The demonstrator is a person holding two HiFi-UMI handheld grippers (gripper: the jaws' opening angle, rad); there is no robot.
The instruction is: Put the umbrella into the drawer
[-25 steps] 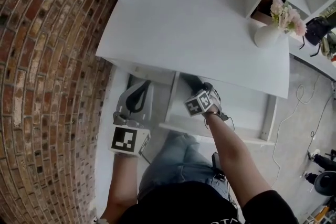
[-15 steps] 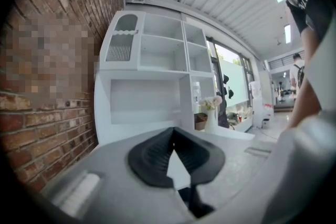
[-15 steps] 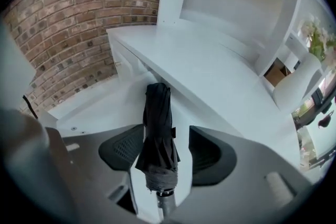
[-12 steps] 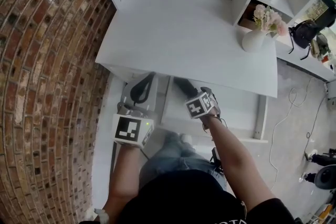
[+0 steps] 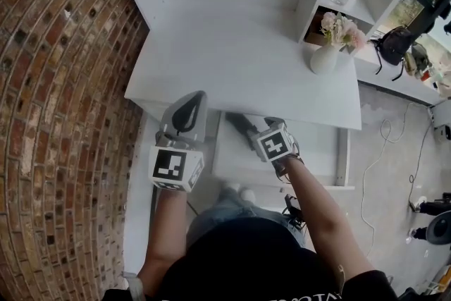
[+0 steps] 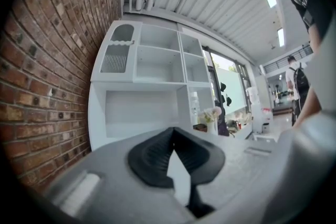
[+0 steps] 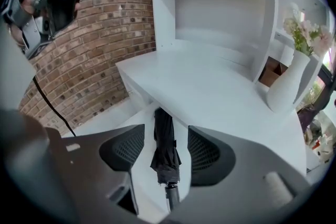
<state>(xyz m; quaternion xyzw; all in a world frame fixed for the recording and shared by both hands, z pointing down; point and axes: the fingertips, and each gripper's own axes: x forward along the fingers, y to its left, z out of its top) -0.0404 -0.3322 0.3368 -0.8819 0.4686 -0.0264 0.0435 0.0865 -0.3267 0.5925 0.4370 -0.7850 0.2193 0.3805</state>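
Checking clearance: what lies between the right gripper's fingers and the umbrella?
Nothing but bare drawer floor. In the right gripper view the right gripper has its fingers apart, and the umbrella lies between them with a gap on each side.

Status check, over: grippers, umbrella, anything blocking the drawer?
Left gripper shut, empty. Right gripper open over the umbrella, not gripping. Umbrella lying in the open drawer, far end under the desk top. Nothing seen blocking.

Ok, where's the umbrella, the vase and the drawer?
umbrella (image 7: 164,147): right gripper view, on its folded black cloth.
vase (image 5: 324,60): head view, on its white belly.
drawer (image 5: 318,143): head view, on its bare floor.
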